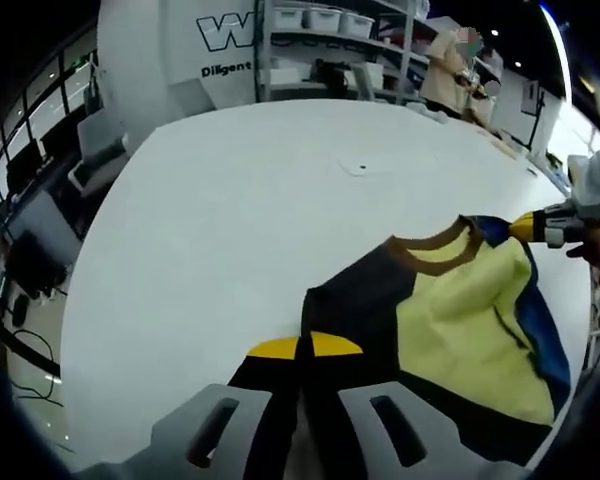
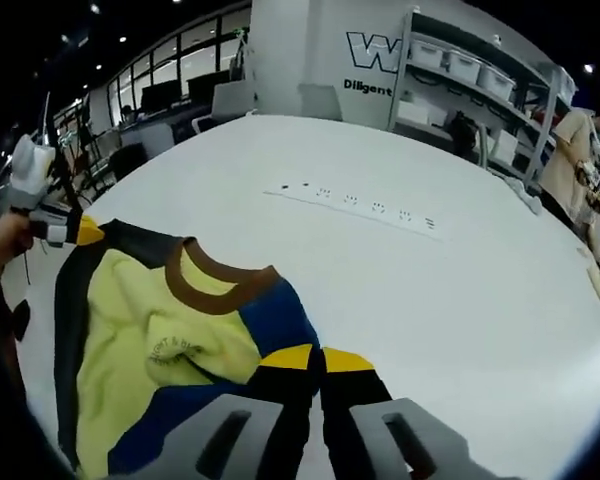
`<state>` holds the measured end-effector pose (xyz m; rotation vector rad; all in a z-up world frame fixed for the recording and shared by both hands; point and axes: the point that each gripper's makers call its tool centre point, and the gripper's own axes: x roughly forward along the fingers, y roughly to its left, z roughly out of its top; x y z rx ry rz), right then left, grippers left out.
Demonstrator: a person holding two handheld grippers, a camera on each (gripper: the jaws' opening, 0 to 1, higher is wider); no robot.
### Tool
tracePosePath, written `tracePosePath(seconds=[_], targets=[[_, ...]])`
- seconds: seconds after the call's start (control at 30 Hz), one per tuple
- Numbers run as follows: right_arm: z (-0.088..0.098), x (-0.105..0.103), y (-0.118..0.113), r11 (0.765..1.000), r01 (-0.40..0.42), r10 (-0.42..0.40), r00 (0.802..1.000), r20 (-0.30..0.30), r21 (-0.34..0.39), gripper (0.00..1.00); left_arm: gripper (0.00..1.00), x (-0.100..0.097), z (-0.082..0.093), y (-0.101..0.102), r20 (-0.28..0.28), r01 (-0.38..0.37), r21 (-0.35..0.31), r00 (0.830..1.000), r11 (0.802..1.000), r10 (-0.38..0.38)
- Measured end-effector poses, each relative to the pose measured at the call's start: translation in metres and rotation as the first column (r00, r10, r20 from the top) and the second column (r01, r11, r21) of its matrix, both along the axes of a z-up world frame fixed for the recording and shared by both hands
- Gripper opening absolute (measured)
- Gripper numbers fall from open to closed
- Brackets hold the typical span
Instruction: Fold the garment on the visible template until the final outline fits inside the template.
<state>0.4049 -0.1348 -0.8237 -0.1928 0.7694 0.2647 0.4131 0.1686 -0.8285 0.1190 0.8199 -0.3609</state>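
Observation:
A shirt [image 1: 460,320] with a pale yellow front, black and blue sides and a brown collar [image 1: 440,255] lies spread on the white table [image 1: 230,230]. My left gripper [image 1: 305,347] is shut on its black edge, yellow tips together. My right gripper [image 1: 528,228] enters from the right, pinching the blue shoulder. In the right gripper view, the shirt [image 2: 150,340] stretches from my right gripper [image 2: 317,358], shut on black cloth beside the blue part, to the left gripper [image 2: 80,232] at the black shoulder. A faint line with small dark marks [image 2: 355,205] crosses the table beyond the collar [image 2: 215,275].
Shelves with white bins [image 2: 460,65] stand behind the table, and a person [image 1: 445,70] stands near them at the far right. Desks and chairs [image 1: 40,230] line the left side. Bare table spreads beyond the shirt.

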Motion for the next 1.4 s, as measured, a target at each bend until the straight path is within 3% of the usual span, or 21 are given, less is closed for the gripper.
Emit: tracePosePath(seconds=[0.13,0.37,0.5,0.7,1.0,1.4], targets=[[0.009,0.018,0.001,0.998,-0.043,0.045,0.998,0.049,-0.040,0.00,0.00,0.002,0.001,-0.002,0.009,0.009,-0.004,1.000,1.000,-0.009],[0.008,0.039,-0.001,0.997,-0.053,0.057,0.996,0.064,-0.062,0.00,0.00,0.005,0.000,-0.003,0.015,0.006,-0.011,1.000,1.000,-0.006],[0.000,0.046,-0.002,0.997,-0.048,0.051,0.997,0.050,-0.065,0.00,0.00,0.011,-0.002,0.000,0.014,0.000,-0.026,1.000,1.000,0.000],[-0.015,0.055,-0.004,0.998,-0.043,0.045,0.998,0.040,-0.054,0.00,0.00,0.017,-0.008,-0.002,0.023,0.027,0.012,0.999,1.000,-0.027],[-0.020,0.076,-0.005,0.993,-0.074,0.083,0.992,0.098,-0.091,0.00,0.00,0.029,-0.019,-0.001,0.031,0.027,0.036,0.999,0.999,-0.028],[-0.041,0.084,-0.007,0.994,-0.058,0.064,0.996,0.056,-0.094,0.00,0.00,0.036,-0.031,0.001,0.016,0.017,0.054,1.000,0.998,-0.018]])
